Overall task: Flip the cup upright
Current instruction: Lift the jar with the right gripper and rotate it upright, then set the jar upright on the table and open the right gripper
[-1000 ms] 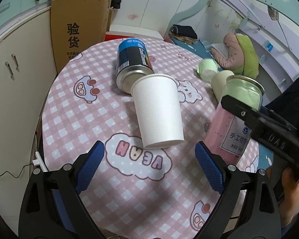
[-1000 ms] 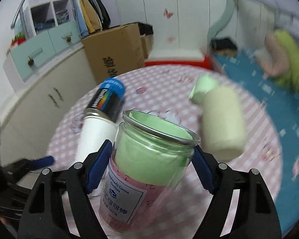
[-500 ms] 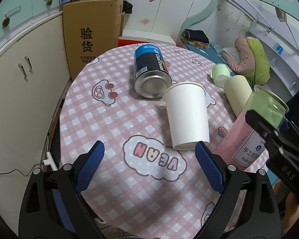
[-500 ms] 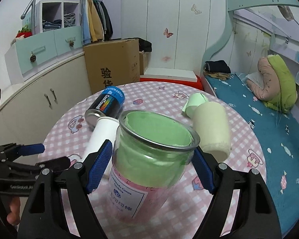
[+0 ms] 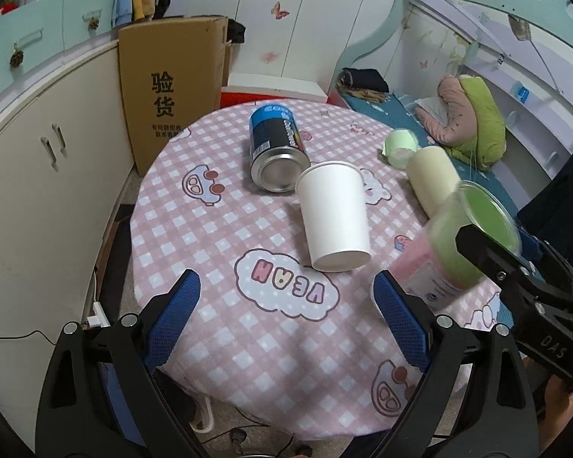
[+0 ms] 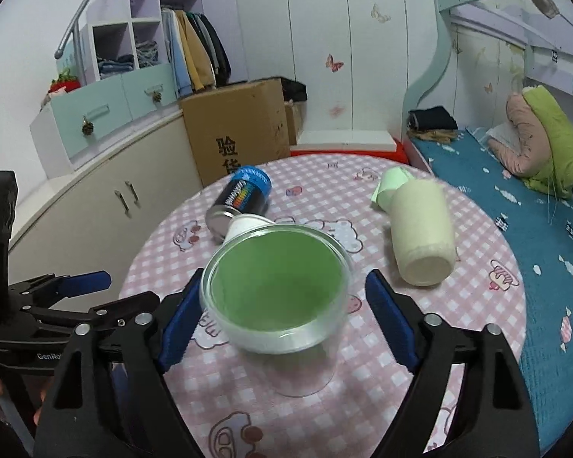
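Left wrist view has the left gripper (image 5: 286, 320) spread wide over the near table (image 5: 225, 236), the white cup (image 5: 334, 217) lying on its side just beyond, while the right gripper (image 6: 282, 307) straddles a jar (image 6: 275, 290), grip unclear

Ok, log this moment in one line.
left gripper open, empty | right gripper around glass jar, grip unclear | white paper cup on its side
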`<state>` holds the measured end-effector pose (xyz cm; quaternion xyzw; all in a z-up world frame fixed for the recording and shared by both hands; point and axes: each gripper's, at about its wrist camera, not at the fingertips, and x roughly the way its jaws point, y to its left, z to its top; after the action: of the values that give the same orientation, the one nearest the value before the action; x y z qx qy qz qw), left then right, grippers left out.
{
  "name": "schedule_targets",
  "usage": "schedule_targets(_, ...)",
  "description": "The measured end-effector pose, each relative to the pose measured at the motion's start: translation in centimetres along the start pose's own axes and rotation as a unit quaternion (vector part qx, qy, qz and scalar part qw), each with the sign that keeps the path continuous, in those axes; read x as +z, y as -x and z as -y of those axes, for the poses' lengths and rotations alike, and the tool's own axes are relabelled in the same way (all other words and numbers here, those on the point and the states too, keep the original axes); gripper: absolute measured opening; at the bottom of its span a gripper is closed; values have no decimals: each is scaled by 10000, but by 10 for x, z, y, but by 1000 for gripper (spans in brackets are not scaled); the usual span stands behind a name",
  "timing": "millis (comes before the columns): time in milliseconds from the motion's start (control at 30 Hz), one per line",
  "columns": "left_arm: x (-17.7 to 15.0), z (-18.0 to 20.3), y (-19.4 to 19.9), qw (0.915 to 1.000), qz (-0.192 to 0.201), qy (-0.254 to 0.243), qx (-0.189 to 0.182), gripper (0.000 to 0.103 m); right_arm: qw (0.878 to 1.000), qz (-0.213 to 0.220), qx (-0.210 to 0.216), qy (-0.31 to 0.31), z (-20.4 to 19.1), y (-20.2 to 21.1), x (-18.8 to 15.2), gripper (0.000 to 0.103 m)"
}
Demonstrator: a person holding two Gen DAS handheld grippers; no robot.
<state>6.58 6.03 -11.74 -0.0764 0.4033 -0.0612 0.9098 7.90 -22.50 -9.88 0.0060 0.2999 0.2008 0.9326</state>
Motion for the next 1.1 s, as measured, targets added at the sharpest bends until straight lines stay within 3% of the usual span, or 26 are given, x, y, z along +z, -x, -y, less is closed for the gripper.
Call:
schedule_targets(600, -7, 37, 79, 9942, 983, -411, 175, 93, 9970, 692, -313, -167, -4, 102, -4, 88)
schedule_targets(833, -14, 53, 118, 9866, 1490, -569, 333, 94, 9941, 974, -460, -158, -13, 142, -9, 96)
schedule_targets(1100, -28, 65, 163, 9740, 2127, -640, 447, 97, 9896, 1321, -572, -47, -27, 181, -15, 96)
